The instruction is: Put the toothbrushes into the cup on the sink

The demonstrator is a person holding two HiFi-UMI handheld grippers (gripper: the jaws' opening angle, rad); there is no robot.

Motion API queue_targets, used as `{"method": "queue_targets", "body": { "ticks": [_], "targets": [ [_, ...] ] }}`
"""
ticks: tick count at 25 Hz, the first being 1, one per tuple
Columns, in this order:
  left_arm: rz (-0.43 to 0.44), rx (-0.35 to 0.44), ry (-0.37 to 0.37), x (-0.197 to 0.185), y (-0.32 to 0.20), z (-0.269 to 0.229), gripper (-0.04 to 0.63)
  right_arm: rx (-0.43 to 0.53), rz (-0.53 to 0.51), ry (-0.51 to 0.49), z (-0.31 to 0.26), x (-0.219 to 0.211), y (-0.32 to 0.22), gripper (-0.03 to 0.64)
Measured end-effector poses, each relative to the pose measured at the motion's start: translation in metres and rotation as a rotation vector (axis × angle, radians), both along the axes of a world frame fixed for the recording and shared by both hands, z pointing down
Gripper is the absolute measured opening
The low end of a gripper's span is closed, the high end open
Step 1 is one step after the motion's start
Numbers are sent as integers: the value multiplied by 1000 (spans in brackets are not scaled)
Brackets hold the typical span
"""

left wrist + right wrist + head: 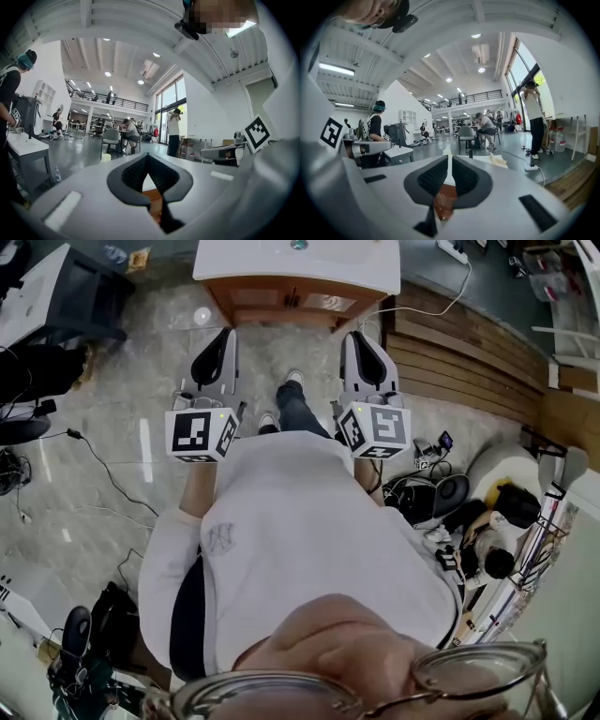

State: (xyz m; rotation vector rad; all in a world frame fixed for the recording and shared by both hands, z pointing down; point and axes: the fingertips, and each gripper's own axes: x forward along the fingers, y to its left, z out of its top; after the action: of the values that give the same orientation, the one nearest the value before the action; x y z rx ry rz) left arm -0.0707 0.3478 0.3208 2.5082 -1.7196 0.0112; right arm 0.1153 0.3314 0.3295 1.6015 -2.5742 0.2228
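No toothbrush or cup shows in any view. The white sink top (296, 263) on its wooden cabinet (281, 302) stands ahead, at the top of the head view. My left gripper (228, 332) and right gripper (354, 334) are held side by side at waist height, pointing level toward the cabinet and short of it. Both are shut with nothing between their jaws. In the left gripper view the left gripper (147, 157) has its tips together, with cabinet wood (154, 206) showing below them. The right gripper (450, 157) is likewise closed, with the pale sink top (492, 160) beyond it.
A wooden platform (469, 343) lies right of the cabinet, with a power strip (453, 249) and its white cable. A dark table (56, 287) stands at far left. Cables (103, 470) cross the tiled floor. Bags and gear (441, 493) sit at right. People are seen far off in the hall.
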Motion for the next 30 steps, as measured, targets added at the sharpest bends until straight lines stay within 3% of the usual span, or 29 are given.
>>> {"method": "queue_targets", "body": {
  "ticks": [15,30],
  "targets": [
    [-74,53,3,33,-100,-17,2,9,-69,3,-4,37,-109,8],
    [-61,54,-21,64,-145,-18,0,-29,-83,-9,8,59,-151,8]
  ]
}}
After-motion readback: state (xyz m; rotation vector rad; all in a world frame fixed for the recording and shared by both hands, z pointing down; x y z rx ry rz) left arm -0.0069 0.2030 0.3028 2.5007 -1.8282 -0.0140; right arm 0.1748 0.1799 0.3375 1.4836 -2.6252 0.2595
